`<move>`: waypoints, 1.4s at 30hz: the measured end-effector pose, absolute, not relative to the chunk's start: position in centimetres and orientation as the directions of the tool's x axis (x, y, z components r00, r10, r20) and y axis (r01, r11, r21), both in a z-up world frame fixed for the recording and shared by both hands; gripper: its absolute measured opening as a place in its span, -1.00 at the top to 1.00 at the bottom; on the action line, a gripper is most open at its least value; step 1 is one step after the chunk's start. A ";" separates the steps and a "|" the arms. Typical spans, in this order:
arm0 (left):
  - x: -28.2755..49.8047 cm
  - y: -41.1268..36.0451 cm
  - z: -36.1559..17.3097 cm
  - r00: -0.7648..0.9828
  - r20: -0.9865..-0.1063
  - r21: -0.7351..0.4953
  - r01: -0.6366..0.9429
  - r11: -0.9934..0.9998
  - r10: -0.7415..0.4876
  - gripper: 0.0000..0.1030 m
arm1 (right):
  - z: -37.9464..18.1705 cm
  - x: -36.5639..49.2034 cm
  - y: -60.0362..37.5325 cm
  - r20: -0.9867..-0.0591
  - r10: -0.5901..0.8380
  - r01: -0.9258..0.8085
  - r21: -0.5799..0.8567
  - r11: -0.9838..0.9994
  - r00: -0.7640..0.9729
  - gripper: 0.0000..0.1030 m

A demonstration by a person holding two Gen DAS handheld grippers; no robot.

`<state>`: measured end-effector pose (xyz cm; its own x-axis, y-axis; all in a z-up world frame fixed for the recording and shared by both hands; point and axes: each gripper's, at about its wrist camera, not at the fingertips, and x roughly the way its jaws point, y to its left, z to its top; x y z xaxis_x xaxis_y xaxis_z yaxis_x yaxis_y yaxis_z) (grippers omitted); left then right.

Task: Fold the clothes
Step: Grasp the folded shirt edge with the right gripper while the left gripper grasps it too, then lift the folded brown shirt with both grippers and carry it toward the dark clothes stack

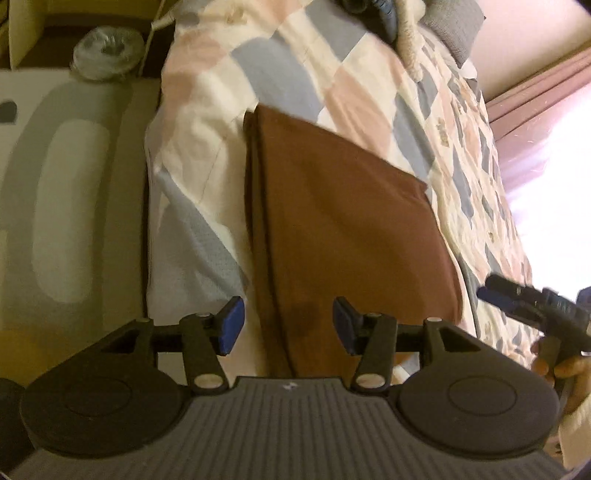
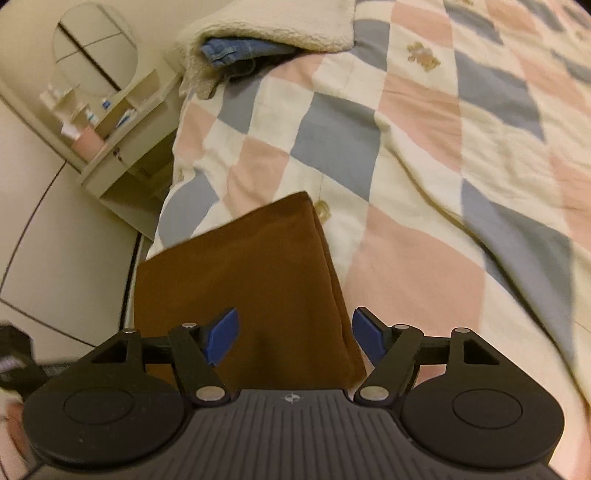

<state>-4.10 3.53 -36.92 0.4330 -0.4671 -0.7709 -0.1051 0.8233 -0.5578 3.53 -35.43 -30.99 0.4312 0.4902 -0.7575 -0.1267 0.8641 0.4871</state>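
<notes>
Brown cloth (image 1: 351,229) lies folded, long axis pointing away from me.
My left tool (image 1: 288,325) and right tool (image 2: 293,338) both hang wide over its near end, holding nothing.

Bed covered by checked quilt (image 2: 424,155), pink/blue-grey/cream squares. Cream fleece blanket (image 2: 273,26) bunched at far end. Pale tiled floor (image 2: 55,258) beside the bed. Small cream vanity shelf unit (image 2: 122,147) with round mirror (image 2: 96,48) against the wall. Curtains (image 1: 535,107) at bright window (image 1: 554,177), overexposed. Grey-patterned rug (image 1: 70,206) on other side.
</notes>
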 end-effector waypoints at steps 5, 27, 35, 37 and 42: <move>-1.6 5.0 -39.6 0.447 -0.702 -0.653 -0.091 0.752 -0.555 0.06 | -33.6 6.7 -35.8 -0.743 0.563 -0.094 0.572 0.815 0.361 -0.38; 3.6 4.1 -39.8 0.326 -0.541 -0.791 0.117 0.601 -0.775 0.63 | -38.2 11.2 -34.4 -0.530 0.839 -0.117 0.832 0.542 0.124 0.36; 5.3 -2.3 -31.6 0.102 -0.630 -0.702 0.351 0.620 -0.770 0.63 | -32.9 -5.4 -40.0 -0.481 0.710 0.085 0.852 0.516 0.514 0.37; 5.2 -6.2 -30.4 -0.002 -0.656 -0.680 0.436 0.590 -0.755 0.63 | -32.8 -11.5 -41.4 -0.471 0.626 0.193 0.867 0.460 0.621 0.37; -0.9 -18.2 -30.1 -0.321 -0.658 -0.682 0.638 0.358 -0.681 0.63 | -32.1 -27.3 -42.2 -0.493 0.336 0.408 0.865 0.294 0.802 0.37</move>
